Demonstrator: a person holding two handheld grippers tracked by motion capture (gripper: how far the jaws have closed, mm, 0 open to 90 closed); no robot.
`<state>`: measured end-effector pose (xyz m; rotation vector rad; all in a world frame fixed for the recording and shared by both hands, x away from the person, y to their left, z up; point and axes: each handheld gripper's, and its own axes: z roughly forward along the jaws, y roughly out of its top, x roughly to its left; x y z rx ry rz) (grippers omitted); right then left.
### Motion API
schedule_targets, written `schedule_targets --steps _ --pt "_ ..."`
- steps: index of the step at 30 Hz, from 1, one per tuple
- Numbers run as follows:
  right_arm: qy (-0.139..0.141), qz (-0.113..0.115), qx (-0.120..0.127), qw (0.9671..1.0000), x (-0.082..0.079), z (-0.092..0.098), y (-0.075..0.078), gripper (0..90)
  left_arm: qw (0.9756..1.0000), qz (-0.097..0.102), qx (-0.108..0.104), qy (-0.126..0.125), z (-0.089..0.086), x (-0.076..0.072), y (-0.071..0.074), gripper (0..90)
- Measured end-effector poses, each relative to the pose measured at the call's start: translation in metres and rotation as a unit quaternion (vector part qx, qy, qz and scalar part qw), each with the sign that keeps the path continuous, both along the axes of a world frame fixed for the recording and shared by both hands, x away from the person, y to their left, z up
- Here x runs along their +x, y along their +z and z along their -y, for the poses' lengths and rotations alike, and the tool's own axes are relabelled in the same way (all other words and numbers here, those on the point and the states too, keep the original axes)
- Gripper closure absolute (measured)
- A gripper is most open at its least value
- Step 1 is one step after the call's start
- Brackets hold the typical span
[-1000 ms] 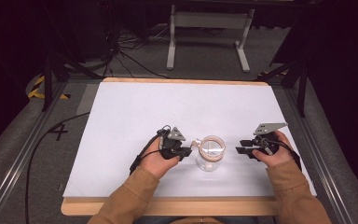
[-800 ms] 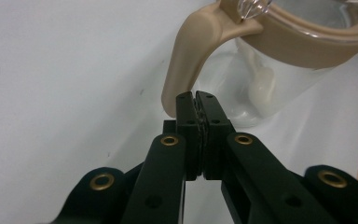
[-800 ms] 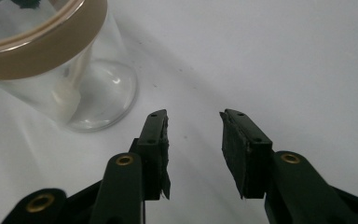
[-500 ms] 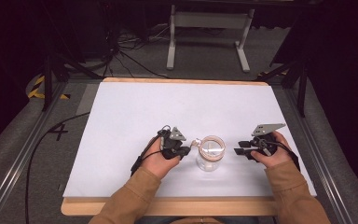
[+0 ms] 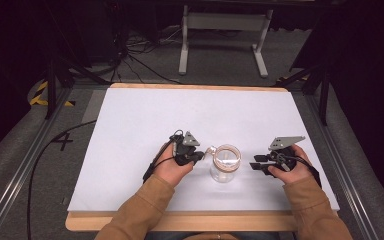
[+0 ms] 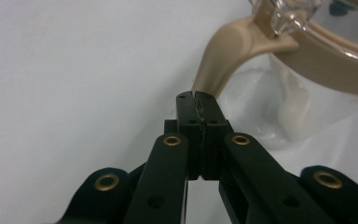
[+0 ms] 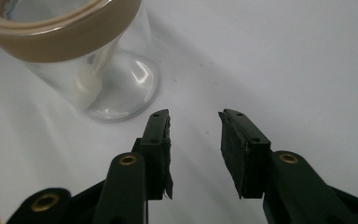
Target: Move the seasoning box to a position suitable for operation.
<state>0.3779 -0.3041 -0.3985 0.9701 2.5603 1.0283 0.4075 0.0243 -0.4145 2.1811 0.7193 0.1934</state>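
Item: clear glass jar (image 5: 225, 170) with tan lid ring (image 5: 226, 156), upright near the front middle of the white table (image 5: 140, 125), between both grippers. Left gripper (image 5: 199, 156): jaws have just been closing and now meet flat together with nothing between them, tips just beside the lid's tan tab (image 6: 226, 51). Right gripper (image 5: 256, 164): jaws parted, empty, having closed slightly, near the jar without touching.

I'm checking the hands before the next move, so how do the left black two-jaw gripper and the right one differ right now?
The left black two-jaw gripper is shut, pads pressed together; the right black two-jaw gripper stands open with nothing between its pads. The left's tips sit right at the tan handle of the clear glass jar; the right's stay apart from the jar, over bare white table. Both point toward the jar.
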Motion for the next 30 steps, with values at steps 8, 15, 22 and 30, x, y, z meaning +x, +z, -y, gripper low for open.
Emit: schedule_targets --steps 8,15,22,30 --pt "-0.016 -0.001 0.001 0.9999 -0.013 0.012 0.0 63.2 0.9991 -0.035 0.01 -0.019 -0.004 0.003 0.01 89.7" --pt "-0.02 0.001 0.003 0.9998 -0.014 0.015 0.0 63.1 0.9981 -0.04 0.029 -0.037 0.002 -0.005 0.015 89.4" --pt "-0.016 0.002 0.0 0.9999 -0.014 0.012 -0.001 63.2 0.9984 -0.039 0.017 -0.038 0.005 0.003 0.009 89.8" --pt "-0.009 0.005 -0.001 0.9999 -0.019 0.007 -0.003 64.6 0.9988 -0.027 -0.012 -0.039 0.007 0.021 0.0 89.8"
